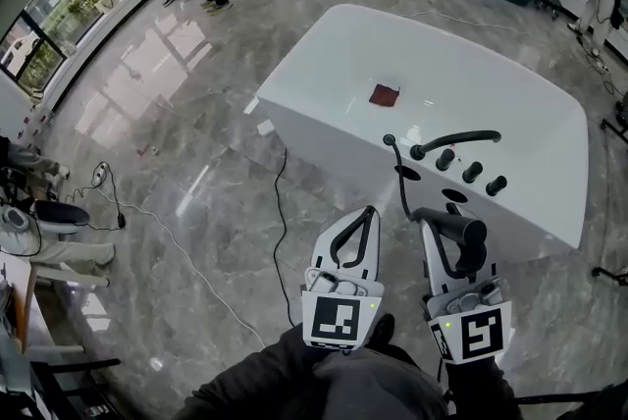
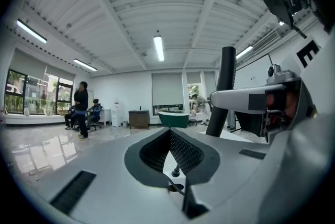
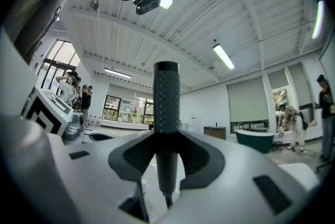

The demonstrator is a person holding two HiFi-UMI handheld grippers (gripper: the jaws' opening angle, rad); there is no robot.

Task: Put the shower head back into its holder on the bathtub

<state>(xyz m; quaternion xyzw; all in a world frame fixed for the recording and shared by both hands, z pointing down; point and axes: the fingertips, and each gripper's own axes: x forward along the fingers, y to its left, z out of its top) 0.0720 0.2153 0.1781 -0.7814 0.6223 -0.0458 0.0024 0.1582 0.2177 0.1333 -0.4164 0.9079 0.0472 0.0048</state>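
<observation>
Grey marble floor; at the near edge of the white bathtub (image 1: 304,114), my right gripper (image 1: 453,234) clamps the shower head (image 3: 166,102), not yet seated. Left gripper (image 1: 367,214) sits closed on nothing.

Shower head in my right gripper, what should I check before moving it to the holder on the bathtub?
1. Right gripper clamped on the shower head: ok.
2. Left gripper empty, jaws together: ok.
3. Hose runs from the bathtub rim to the head, clear of the faucet: ok.
4. Head over the rim: not ok, it sits short of the tub's near side.
5. Which rim opening is the holder: cannot tell.
</observation>
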